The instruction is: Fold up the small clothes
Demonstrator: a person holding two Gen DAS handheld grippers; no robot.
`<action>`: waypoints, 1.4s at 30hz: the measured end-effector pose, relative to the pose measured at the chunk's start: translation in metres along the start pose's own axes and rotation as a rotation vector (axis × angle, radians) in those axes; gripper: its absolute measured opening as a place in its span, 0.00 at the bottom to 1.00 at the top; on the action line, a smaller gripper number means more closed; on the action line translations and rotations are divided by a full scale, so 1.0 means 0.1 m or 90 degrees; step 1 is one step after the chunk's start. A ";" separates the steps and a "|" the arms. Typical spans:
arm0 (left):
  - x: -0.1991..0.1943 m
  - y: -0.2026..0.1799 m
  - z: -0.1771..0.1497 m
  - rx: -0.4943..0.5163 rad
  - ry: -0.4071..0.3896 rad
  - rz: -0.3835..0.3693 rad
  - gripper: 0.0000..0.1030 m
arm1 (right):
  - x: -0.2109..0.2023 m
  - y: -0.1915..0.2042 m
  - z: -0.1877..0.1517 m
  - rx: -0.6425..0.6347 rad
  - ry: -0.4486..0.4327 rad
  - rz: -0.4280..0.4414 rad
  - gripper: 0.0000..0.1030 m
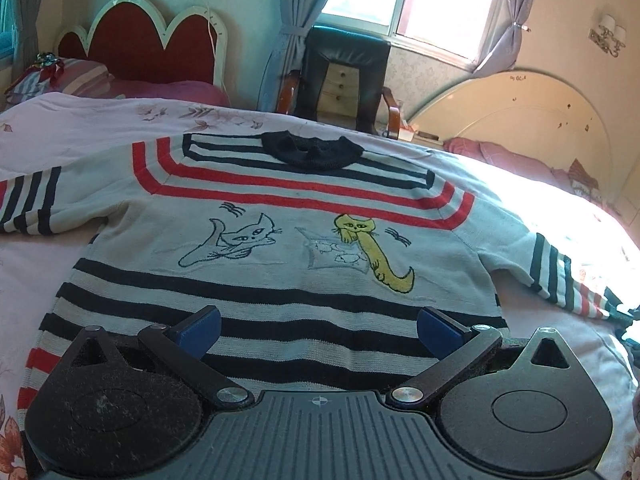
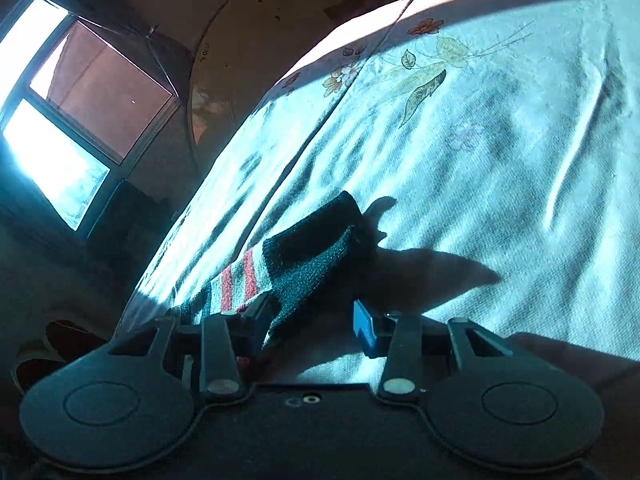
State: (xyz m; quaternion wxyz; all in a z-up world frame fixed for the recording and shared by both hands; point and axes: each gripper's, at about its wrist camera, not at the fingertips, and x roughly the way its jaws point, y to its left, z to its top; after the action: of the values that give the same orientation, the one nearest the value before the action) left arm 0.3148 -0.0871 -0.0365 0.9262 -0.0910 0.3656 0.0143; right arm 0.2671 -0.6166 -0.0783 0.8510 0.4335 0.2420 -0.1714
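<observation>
A small grey knit sweater point(image 1: 280, 240) with red and dark stripes and two embroidered cats lies flat, front up, on the bed, sleeves spread to both sides. My left gripper point(image 1: 318, 330) is open above its lower hem, blue pads apart, holding nothing. In the right wrist view the dark cuff point(image 2: 316, 248) of the sweater's right sleeve, with red and grey stripes behind it, lies between the fingers of my right gripper point(image 2: 312, 330). Its jaws stand apart and the cuff rests against the left finger; the right blue pad point(image 2: 365, 328) is off the cloth.
The sweater lies on a pale pink floral bedsheet point(image 1: 100, 128). A red headboard point(image 1: 148, 44) and striped pillow point(image 1: 64, 80) are at the far left. A dark chair point(image 1: 344, 72) stands under the window. A cream round headboard point(image 1: 528, 116) is at the right.
</observation>
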 end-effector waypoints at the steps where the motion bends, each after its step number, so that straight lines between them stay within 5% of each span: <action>1: 0.02 0.01 0.00 -0.003 0.004 0.003 1.00 | 0.03 -0.02 0.01 0.008 -0.002 0.006 0.42; 3: 0.06 0.05 0.00 -0.010 0.010 0.010 1.00 | 0.09 -0.02 0.00 0.011 -0.001 0.016 0.32; 4: 0.08 0.09 0.01 -0.013 0.012 0.013 1.00 | 0.13 -0.01 -0.01 0.003 0.005 0.013 0.14; 5: 0.10 0.12 0.02 -0.015 0.013 0.017 1.00 | 0.17 0.00 -0.02 -0.002 0.013 0.008 0.08; 11: 0.22 0.37 0.15 -0.004 0.013 0.038 1.00 | 0.18 0.26 -0.08 -0.073 -0.014 -0.002 0.07; 18: 0.44 0.75 0.32 -0.028 0.008 -0.020 1.00 | 0.08 1.32 -0.33 -0.230 -0.011 0.097 0.07; 28: 0.52 1.36 0.68 -0.061 -0.008 -0.073 1.00 | 0.37 2.51 -1.78 -0.303 0.142 0.236 0.07; 34: 0.62 1.66 0.76 -0.097 -0.006 -0.077 1.00 | 0.55 2.86 -2.47 -0.329 0.201 0.244 0.07; 40: 0.81 1.67 0.68 -0.126 0.022 -0.110 0.99 | 0.59 2.97 -2.80 -0.396 0.192 0.215 0.08; 42: 0.89 1.60 0.66 -0.136 0.030 -0.130 0.99 | 0.52 2.99 -2.80 -0.420 0.178 0.210 0.17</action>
State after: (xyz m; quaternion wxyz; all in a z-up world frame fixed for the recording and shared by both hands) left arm 0.4096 0.0784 -0.0747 0.8990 -0.2259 0.3726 -0.0431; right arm 0.3862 -0.2220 -0.0542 0.9195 0.1889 0.3247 0.1156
